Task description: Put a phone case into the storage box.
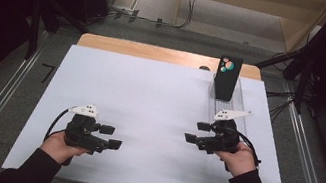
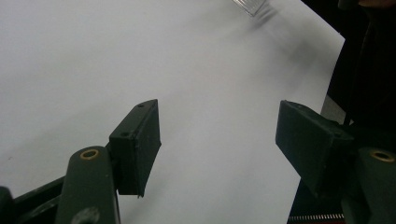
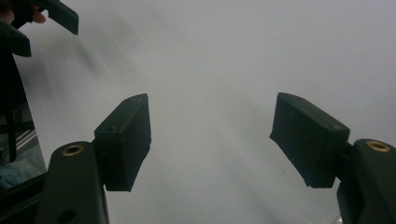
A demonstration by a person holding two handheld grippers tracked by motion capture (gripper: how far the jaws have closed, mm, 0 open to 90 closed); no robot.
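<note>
Plainly, progress: nothing gripped yet; picking up the phone looks like the whole job left.
Table [image 1: 149, 99]: broad, flat, matte white sheet on wood.
Phone [image 1: 227, 77]: black slab with rounded corners, upright in a clear stand [image 1: 235, 104] at the far right.
Right gripper [image 1: 197, 132]: 2 black jaws apart, empty, nearest the phone.
Left gripper [image 1: 110, 136]: jaws apart, empty.
</note>
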